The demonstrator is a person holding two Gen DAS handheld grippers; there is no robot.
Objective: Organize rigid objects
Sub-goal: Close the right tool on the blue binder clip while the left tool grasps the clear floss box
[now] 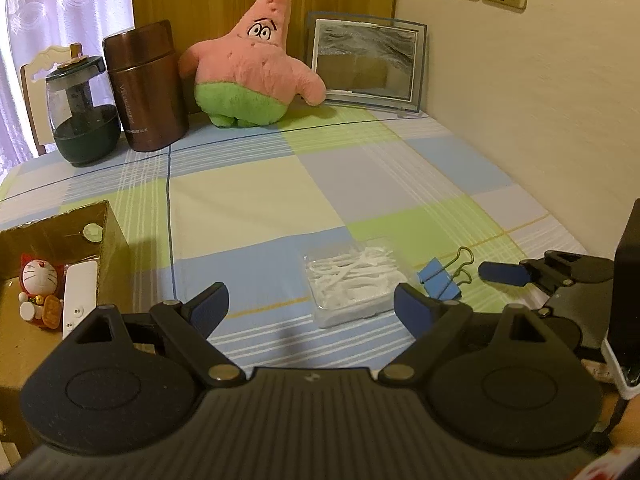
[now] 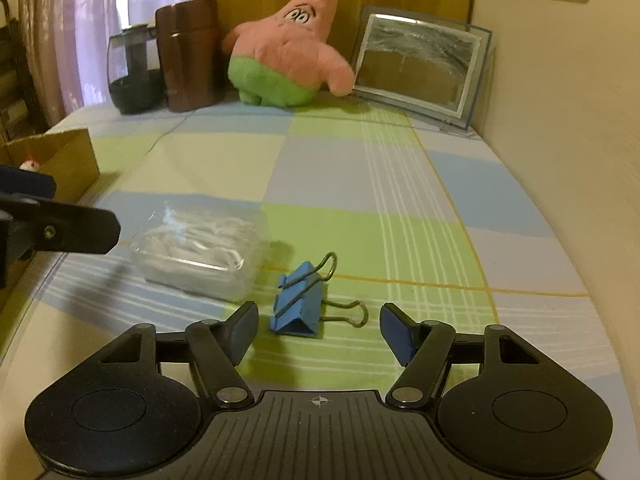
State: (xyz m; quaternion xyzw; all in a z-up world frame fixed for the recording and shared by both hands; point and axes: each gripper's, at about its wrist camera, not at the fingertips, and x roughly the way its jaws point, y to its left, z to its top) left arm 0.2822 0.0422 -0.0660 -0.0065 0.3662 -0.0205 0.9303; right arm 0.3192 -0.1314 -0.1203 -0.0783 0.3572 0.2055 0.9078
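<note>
At far left, a cardboard box (image 1: 108, 236) is seen holding a cat figurine (image 1: 38, 280) and a white device (image 1: 80, 300). The left gripper (image 1: 310, 306) is held with jaws spread wide, nothing between them, above the checked tablecloth (image 1: 248, 192). Just ahead, a clear case of floss picks (image 1: 352, 280) is laid flat. Beside it, to the right, a blue binder clip (image 2: 298, 306) is found on the cloth, framed between the wide-spread, empty fingers of the right gripper (image 2: 318, 330).

warm, dim indoor light, daylight glowing through the curtain (image 1: 60, 20) at left, soft shadows falling rightward, fisheye bending the edges, dark corner vignetting, right wrist view blurring slightly
</note>
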